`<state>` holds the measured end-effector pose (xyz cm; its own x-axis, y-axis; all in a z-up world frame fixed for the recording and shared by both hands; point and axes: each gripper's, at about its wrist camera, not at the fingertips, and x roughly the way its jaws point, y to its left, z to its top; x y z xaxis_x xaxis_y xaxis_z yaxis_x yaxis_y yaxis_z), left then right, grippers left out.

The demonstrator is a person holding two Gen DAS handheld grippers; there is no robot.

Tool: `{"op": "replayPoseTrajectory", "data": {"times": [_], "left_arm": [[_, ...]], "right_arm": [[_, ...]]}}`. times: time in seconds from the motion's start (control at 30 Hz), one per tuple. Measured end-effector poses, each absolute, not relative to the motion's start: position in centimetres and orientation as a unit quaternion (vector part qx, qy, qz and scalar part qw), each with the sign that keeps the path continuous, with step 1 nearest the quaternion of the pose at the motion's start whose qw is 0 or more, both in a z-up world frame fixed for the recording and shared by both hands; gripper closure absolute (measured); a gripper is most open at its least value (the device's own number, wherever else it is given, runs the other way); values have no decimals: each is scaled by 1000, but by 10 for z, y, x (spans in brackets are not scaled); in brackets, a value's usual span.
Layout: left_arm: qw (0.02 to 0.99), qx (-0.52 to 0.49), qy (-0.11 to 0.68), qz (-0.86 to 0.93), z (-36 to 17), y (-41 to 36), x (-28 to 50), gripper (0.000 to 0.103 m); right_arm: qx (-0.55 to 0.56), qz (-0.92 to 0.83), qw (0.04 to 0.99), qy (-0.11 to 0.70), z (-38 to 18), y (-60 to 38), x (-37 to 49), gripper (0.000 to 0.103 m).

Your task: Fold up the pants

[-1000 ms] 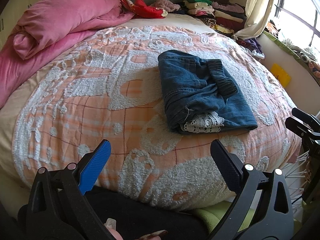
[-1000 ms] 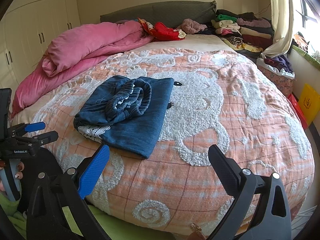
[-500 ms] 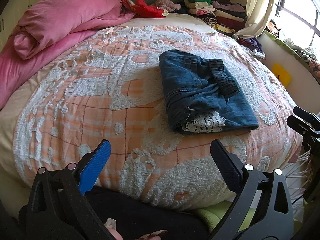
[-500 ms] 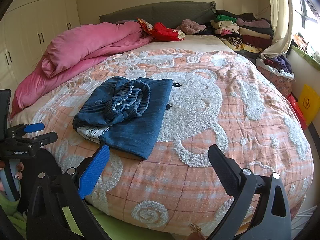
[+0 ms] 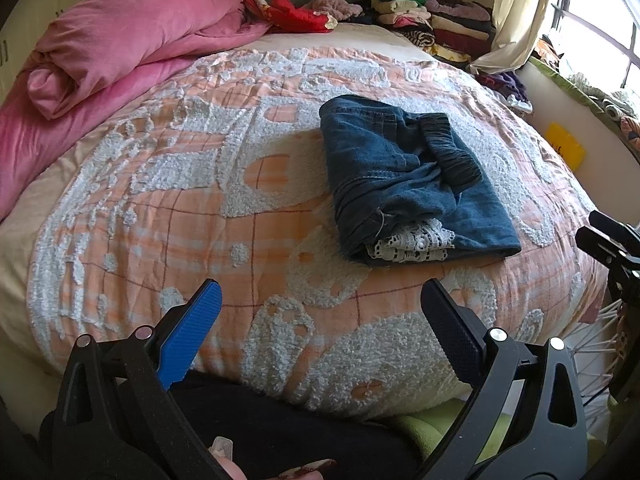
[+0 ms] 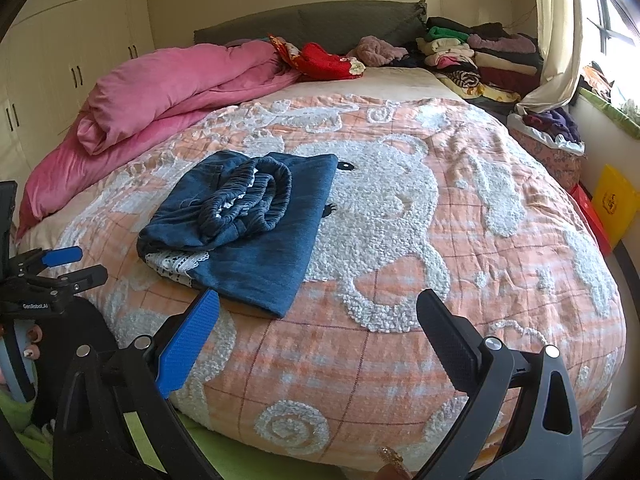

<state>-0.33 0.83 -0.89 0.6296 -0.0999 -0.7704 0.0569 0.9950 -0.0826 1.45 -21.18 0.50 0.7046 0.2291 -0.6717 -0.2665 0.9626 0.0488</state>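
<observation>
The blue denim pants lie folded in a compact stack on the orange and white bedspread, with white lace trim showing at the near end and the elastic waistband on top. They also show in the right wrist view. My left gripper is open and empty, held back over the bed's near edge, apart from the pants. My right gripper is open and empty, just short of the pants' near corner. The left gripper also shows at the left edge of the right wrist view.
A rolled pink duvet lies at the far left of the bed. Stacked folded clothes and a red garment sit at the headboard. A curtain, a window ledge and a yellow bag are at the right.
Both grippers have drifted back slightly from the bed and stay open. The folded pants have not moved.
</observation>
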Motion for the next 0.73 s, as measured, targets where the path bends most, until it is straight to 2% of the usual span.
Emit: {"op": "replayPoseTrajectory", "data": {"times": [0.23, 0.37, 0.53, 0.73], "left_arm": [[899, -36, 436, -22, -15, 22, 6, 10], [896, -48, 441, 21, -19, 54, 22, 10], [892, -63, 433, 114, -18, 126, 60, 10], [863, -95, 454, 202, -42, 220, 146, 10]], "right_arm": [[-26, 114, 924, 364, -1, -225, 23, 5], [-14, 86, 924, 372, -5, -248, 41, 5], [-12, 21, 925, 378, -11, -300, 82, 5], [-3, -100, 914, 393, -22, -396, 170, 5]]}}
